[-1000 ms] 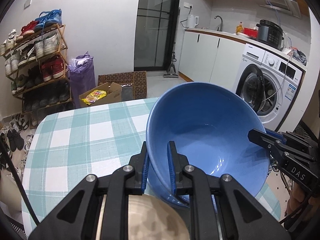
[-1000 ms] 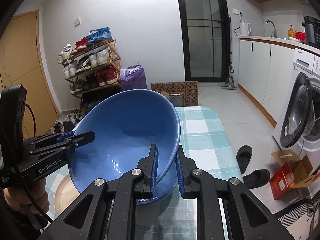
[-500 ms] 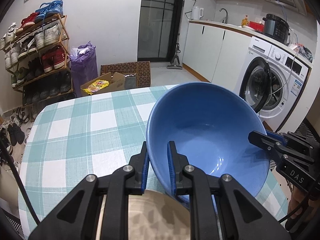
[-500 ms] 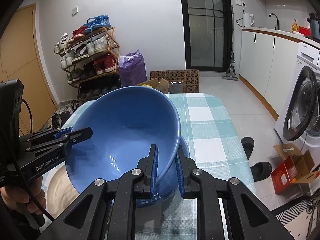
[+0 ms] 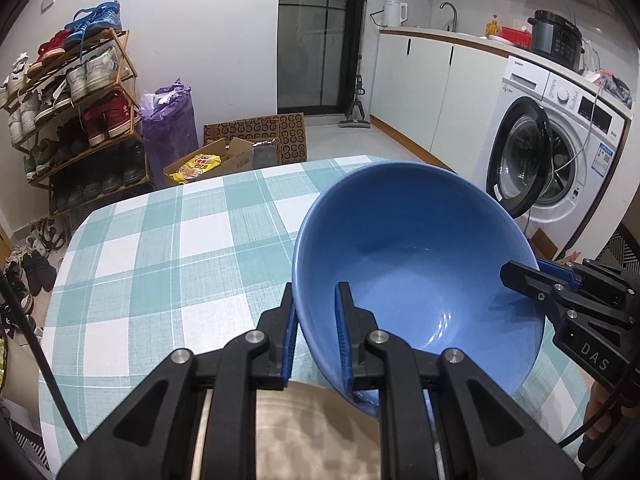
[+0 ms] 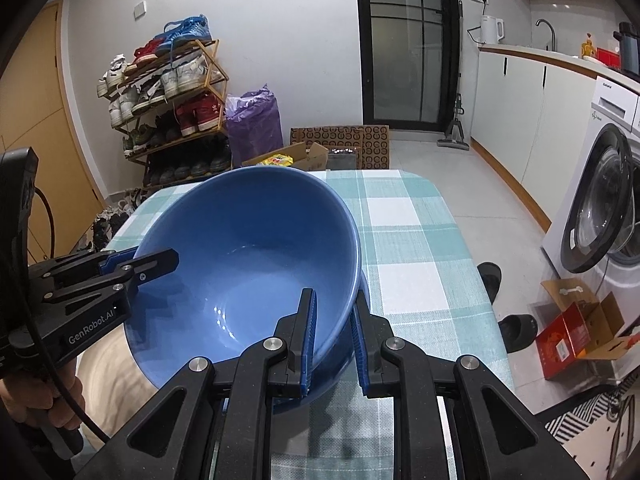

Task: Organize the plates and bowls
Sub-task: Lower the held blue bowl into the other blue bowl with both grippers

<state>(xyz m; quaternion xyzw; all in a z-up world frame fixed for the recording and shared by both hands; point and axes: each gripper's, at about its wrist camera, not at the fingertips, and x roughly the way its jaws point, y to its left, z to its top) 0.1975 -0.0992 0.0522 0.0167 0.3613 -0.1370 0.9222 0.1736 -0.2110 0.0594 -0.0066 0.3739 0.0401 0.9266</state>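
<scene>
Lower than 1 second ago, the blue bowl (image 5: 416, 280) sits centre-right, tilted over the checked desk (image 5: 160, 264). Both the left gripper (image 5: 316, 312) and right gripper (image 6: 334, 316) have fingers clenched on opposite rims. At bottom centre a beige plate (image 5: 316, 432) lies beneath.

Shoe rack (image 5: 76, 120) left, washing machine (image 5: 560, 152) right.

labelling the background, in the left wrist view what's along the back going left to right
shoe rack → purple bag → cardboard box → glass door → kettle → washing machine
</scene>
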